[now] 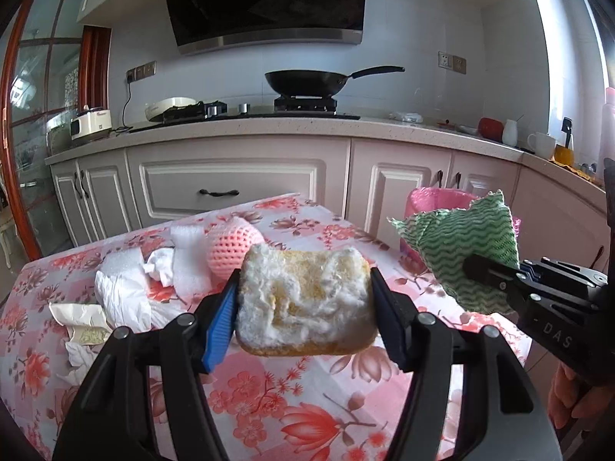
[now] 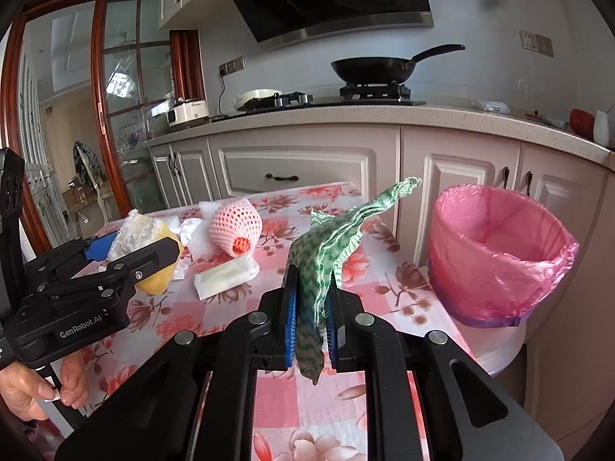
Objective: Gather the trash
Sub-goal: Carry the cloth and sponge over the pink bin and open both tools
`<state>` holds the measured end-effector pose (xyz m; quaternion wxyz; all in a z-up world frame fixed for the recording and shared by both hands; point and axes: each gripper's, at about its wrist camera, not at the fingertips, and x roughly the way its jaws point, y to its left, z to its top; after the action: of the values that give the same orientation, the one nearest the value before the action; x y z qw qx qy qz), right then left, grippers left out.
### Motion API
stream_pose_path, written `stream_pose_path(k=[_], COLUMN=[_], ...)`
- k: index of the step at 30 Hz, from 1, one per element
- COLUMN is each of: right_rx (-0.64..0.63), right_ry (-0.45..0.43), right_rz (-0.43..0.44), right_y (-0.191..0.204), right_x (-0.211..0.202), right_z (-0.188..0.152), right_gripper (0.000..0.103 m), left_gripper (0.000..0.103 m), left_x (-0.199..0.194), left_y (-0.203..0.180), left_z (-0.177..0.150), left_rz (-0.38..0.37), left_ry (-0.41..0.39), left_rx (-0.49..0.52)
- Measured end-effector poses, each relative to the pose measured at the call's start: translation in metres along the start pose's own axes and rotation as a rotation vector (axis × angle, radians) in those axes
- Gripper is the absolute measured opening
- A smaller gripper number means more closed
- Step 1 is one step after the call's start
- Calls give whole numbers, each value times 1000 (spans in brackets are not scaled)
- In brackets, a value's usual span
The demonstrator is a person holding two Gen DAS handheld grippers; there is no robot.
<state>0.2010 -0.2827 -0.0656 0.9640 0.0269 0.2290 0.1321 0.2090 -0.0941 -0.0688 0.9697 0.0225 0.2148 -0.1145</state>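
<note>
Left wrist | left tool (image 1: 305,307) clamps sponge (image 1: 305,303) | right tool (image 2: 311,326) pinches green cloth (image 2: 330,246)

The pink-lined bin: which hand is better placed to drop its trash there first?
Probably the right. The right tool, shut on the green cloth, has the bin just beside it, past the table's right edge. The left tool, gripping the sponge, sits further left, over the table.
</note>
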Motion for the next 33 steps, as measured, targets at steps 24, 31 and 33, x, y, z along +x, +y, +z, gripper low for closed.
stream_pose_path(k=[24,31,33], right_rx=[12,40,54], right_ry=[-106,-65,-55], right_rz=[-265,-306,-313], right_y=[-110,-164,-179], right_x=[-20,9,19], right_z=[51,64,67], right_gripper=[14,14,14], left_gripper=[62,62,62], left_x=[94,151,166], left_y=[-107,-144,-155], left_z=[97,120,124], left_rz=[-239,-317,-332], left_ry=[-66,-33,-21], left_rx=[94,100,107])
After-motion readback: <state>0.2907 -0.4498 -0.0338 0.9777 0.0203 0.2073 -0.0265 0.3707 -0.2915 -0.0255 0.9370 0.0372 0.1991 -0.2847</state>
